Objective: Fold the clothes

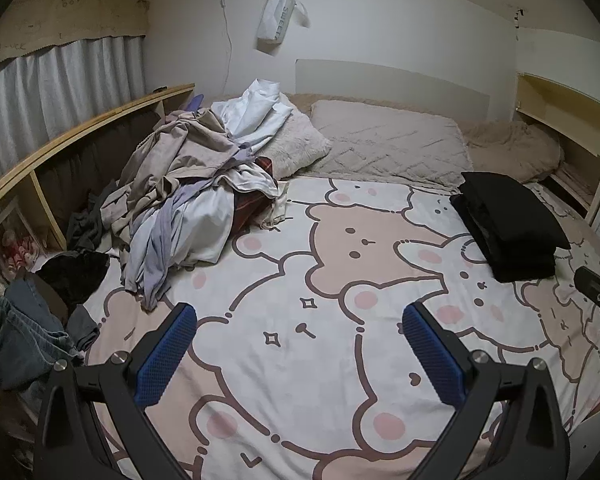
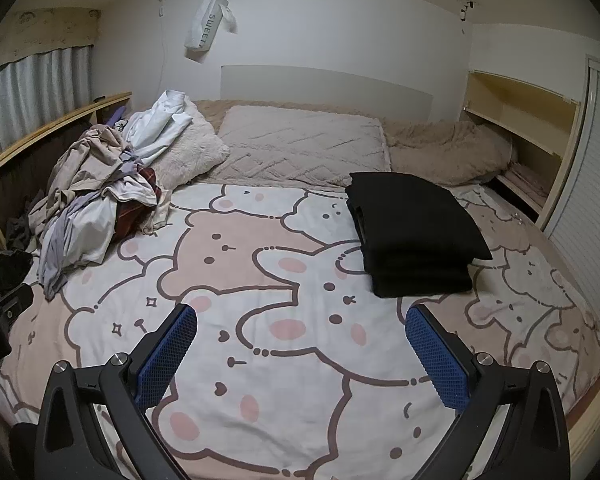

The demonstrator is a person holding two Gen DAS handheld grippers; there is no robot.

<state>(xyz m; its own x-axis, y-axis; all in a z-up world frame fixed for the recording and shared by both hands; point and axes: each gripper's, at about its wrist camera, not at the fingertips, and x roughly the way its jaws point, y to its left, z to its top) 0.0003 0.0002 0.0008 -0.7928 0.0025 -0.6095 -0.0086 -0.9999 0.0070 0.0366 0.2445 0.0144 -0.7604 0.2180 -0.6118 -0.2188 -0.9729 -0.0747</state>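
On the cartoon-print bedspread [image 1: 300, 360], a folded black stack [image 2: 414, 236] sits toward the right side, near the beige pillow [image 2: 300, 148]; that much looks done. Most of the work appears left: a rumpled heap of clothes [image 1: 196, 192] lies at the bedspread's left edge, with jeans [image 1: 24, 340] and a dark garment [image 1: 76, 272] off that same edge. The left gripper [image 1: 300, 356] and right gripper [image 2: 300, 356] both hang over the bedspread's bare near part, fingers spread wide and empty.
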